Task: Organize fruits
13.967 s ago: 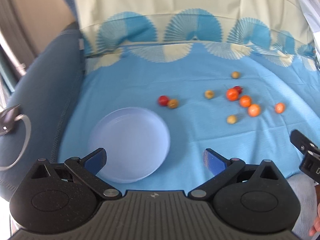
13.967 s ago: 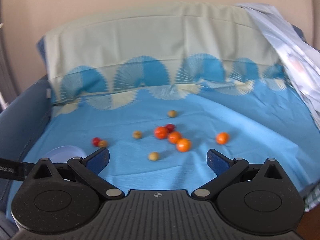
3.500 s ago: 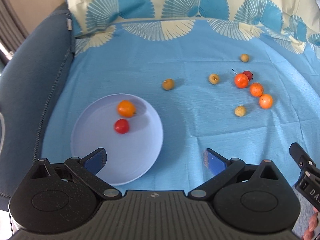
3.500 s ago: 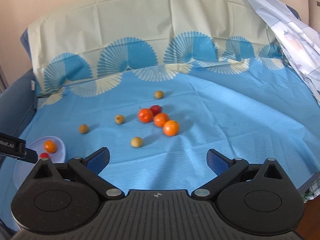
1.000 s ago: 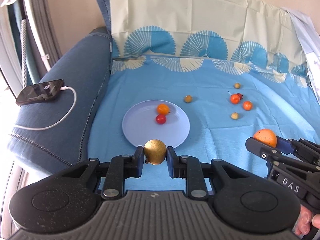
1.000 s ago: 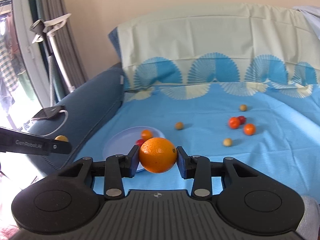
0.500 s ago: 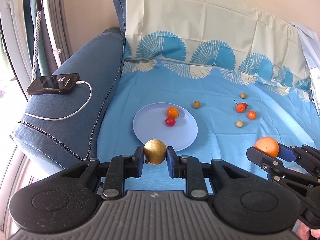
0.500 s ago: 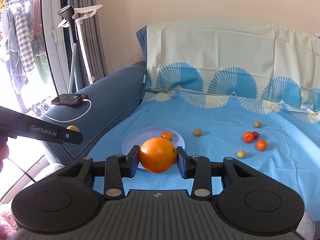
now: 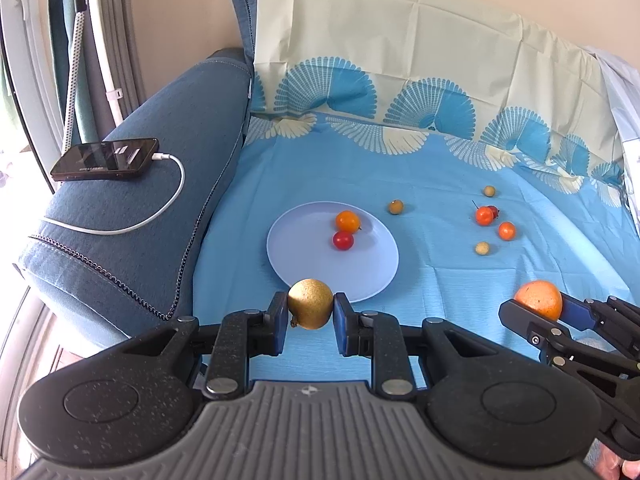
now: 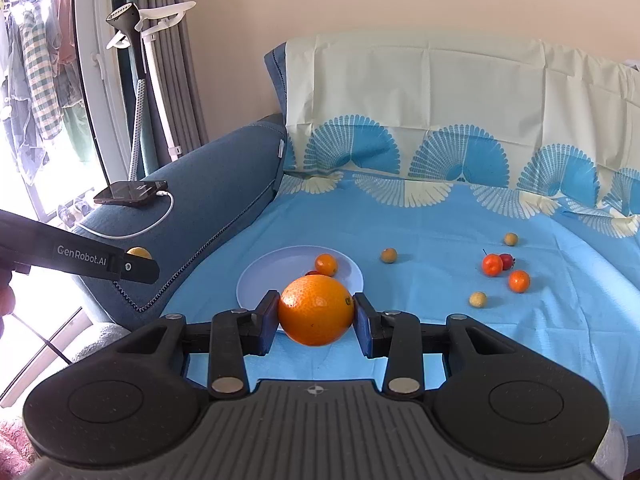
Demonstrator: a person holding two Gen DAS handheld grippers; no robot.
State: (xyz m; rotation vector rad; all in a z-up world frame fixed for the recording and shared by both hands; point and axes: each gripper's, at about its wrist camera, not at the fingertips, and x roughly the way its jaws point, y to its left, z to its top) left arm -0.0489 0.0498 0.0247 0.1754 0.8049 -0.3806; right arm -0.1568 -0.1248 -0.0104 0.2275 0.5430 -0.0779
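Carry step, both hands loaded, fruit on its way to the plate [image 9: 376, 272]. Left gripper [image 9: 310, 312] has its fingers pinched on a small golden-brown round fruit [image 9: 310, 303], possibly a longan, held in the air just short of the plate's near rim as the left wrist view shows it. Right gripper [image 10: 316, 318] pinches a small orange [image 10: 315, 309], pads pressed on both flanks, a sticker showing at its right edge; this one also hangs above the blue cloth [image 10: 440, 320] near the plate's front edge. The pale blue plate sits on the cloth beside the sofa arm [image 9: 160, 200] and already carries 2 pieces, an orange-coloured fruit [image 9: 347, 221] and a red one [image 9: 343, 240]. Loose on the cloth: 1 brownish fruit [image 9: 395, 207] just right of the plate, and further right a cluster of 5, namely 2 orange [image 9: 484, 215], 1 dark red tucked behind, and 2 yellowish. A phone [image 9: 105, 159] on its charging cable lies on the sofa arm, out of the way. Next move, as I judge it: bring each gripper forward over bare plate, lower close to the surface, then spread the fingers gently. Round fruit will roll, so release low and away from the rim, and clear of the 2 pieces already there
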